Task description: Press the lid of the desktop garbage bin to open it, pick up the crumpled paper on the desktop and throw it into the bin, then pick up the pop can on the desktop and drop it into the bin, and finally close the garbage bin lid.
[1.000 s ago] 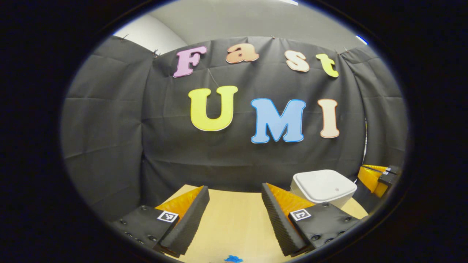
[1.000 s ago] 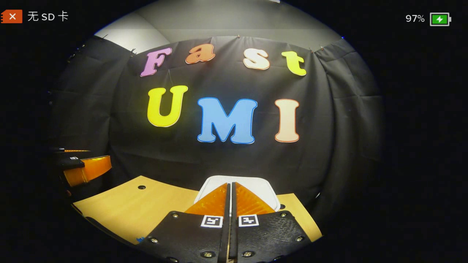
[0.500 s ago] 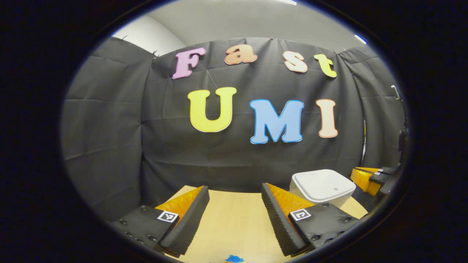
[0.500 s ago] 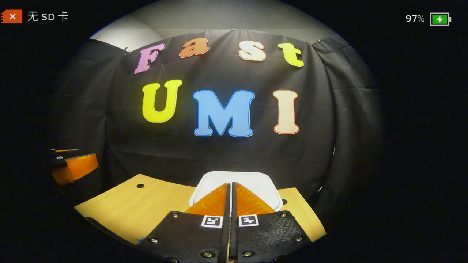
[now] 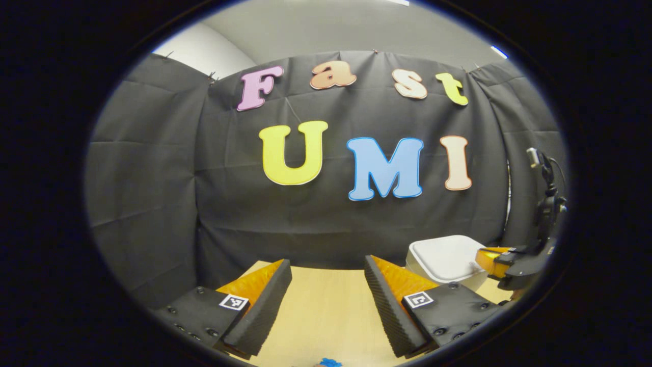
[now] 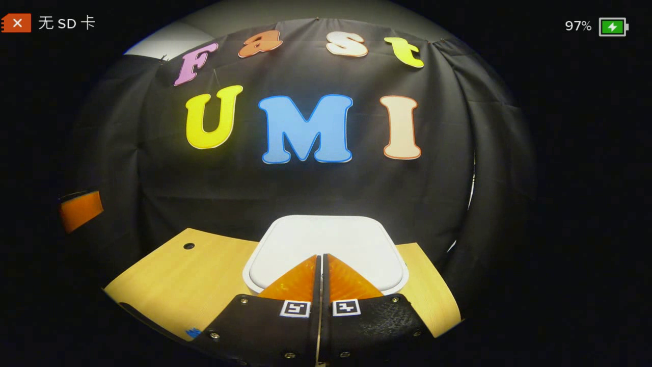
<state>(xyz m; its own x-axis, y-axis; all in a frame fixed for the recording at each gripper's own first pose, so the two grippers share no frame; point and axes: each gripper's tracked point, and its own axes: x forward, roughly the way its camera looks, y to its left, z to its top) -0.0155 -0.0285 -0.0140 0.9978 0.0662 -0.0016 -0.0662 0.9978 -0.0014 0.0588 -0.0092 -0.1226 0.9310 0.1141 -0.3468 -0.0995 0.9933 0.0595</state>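
The white garbage bin (image 6: 326, 239) stands at the back of the wooden table (image 6: 173, 280) with its lid down. My right gripper (image 6: 321, 257) is shut with nothing between its fingers, and its tips sit over the front edge of the lid. Whether they touch the lid I cannot tell. In the left gripper view the bin (image 5: 443, 257) is at the right, with the right gripper (image 5: 491, 257) reaching over its right edge. My left gripper (image 5: 326, 283) hangs open and empty above the table, left of the bin. One of its fingers (image 6: 80, 210) shows at the far left of the right gripper view.
Black cloth walls close in the table at the back and on both sides. A small round hole (image 6: 189, 245) is in the tabletop left of the bin. A small blue thing (image 5: 328, 363) lies near the table's front edge.
My right gripper has moved forward and down onto the bin, which looms larger in its view. Seen from the left gripper, it slid in over the lid. The left gripper stayed put.
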